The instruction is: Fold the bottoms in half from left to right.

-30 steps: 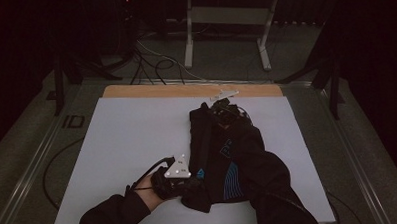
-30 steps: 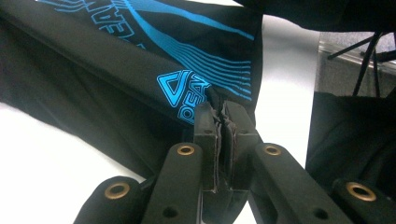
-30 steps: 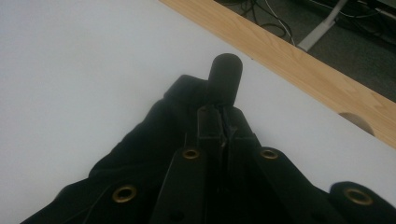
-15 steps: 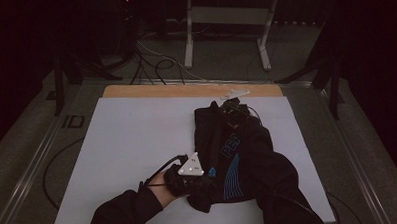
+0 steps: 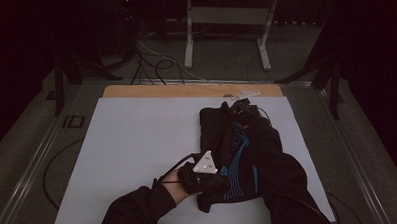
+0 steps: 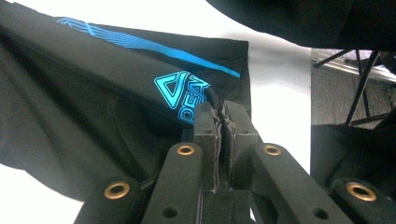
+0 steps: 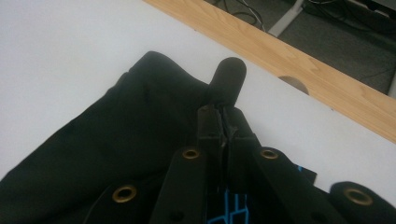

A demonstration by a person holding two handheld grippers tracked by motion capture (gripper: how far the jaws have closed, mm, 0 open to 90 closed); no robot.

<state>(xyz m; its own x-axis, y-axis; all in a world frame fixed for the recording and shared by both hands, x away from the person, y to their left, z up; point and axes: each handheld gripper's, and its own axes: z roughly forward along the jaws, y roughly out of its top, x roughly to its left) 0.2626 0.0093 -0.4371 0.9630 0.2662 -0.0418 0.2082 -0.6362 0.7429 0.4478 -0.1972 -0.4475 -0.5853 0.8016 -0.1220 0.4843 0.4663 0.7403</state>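
Observation:
A black garment (image 5: 222,136) with blue printed stripes and a logo lies bunched on the white table top (image 5: 137,139), right of centre. My left gripper (image 5: 214,184) is at its near edge, jaws shut on a fold of the black cloth (image 6: 93,93) beside the blue logo (image 6: 180,93). My right gripper (image 5: 241,110) is at the garment's far end, shut on a pinch of the black fabric (image 7: 140,130), which bulges above the fingertips. In their own views, the left gripper (image 6: 222,109) and right gripper (image 7: 223,114) both show cloth squeezed between the pads. A dark sleeve (image 5: 284,184) covers the garment's right side.
A wooden strip (image 5: 175,90) runs along the table's far edge, with a small notch (image 7: 292,84) in it. Beyond it stand a metal frame (image 5: 223,16) and loose cables (image 5: 155,63) on the floor. The white top to the left of the garment is bare.
Both grippers have moved to the right, dragging the garment with them. The grips have not altered.

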